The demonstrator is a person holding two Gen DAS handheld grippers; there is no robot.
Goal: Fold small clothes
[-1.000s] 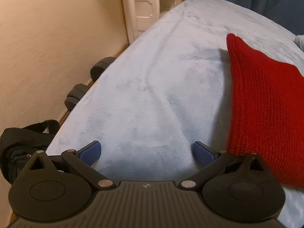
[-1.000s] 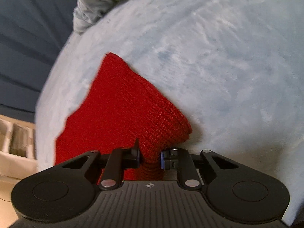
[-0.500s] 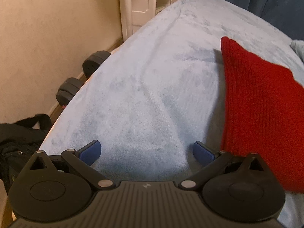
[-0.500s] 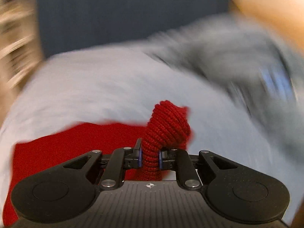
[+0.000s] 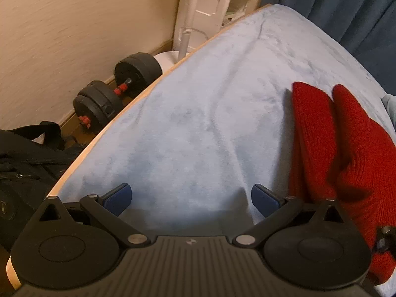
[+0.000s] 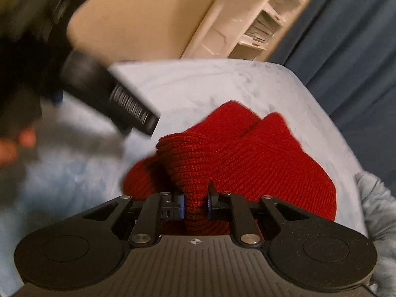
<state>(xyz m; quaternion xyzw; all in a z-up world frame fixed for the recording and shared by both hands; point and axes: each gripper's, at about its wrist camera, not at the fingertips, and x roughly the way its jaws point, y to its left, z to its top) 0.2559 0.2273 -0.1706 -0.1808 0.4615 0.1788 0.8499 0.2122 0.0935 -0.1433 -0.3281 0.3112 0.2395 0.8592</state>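
A red knitted garment (image 5: pixel 346 148) lies on the pale blue bedcover (image 5: pixel 210 123), folded over so two rounded ends sit side by side. My right gripper (image 6: pixel 195 205) is shut on a bunched fold of the red knit (image 6: pixel 235 163), which rises between its blue pads. My left gripper (image 5: pixel 190 198) stands open over bare bedcover, left of the garment, with nothing between its blue pads (image 5: pixel 117 198). In the right wrist view the left gripper's black body (image 6: pixel 109 91) shows blurred at upper left, with a hand (image 6: pixel 14 146) beside it.
Black dumbbells (image 5: pixel 116 91) lie on the floor by the beige wall, left of the bed's wooden edge (image 5: pixel 104 136). A black bag (image 5: pixel 22 163) sits at lower left. A white shelf unit (image 5: pixel 212 5) and dark blue curtain (image 5: pixel 346 7) stand behind. Grey-blue fabric (image 6: pixel 378 212) lies at right.
My right gripper swung across the bed, rolling over with the red knit and laying one half over the other. The left gripper drifted slightly, still open.
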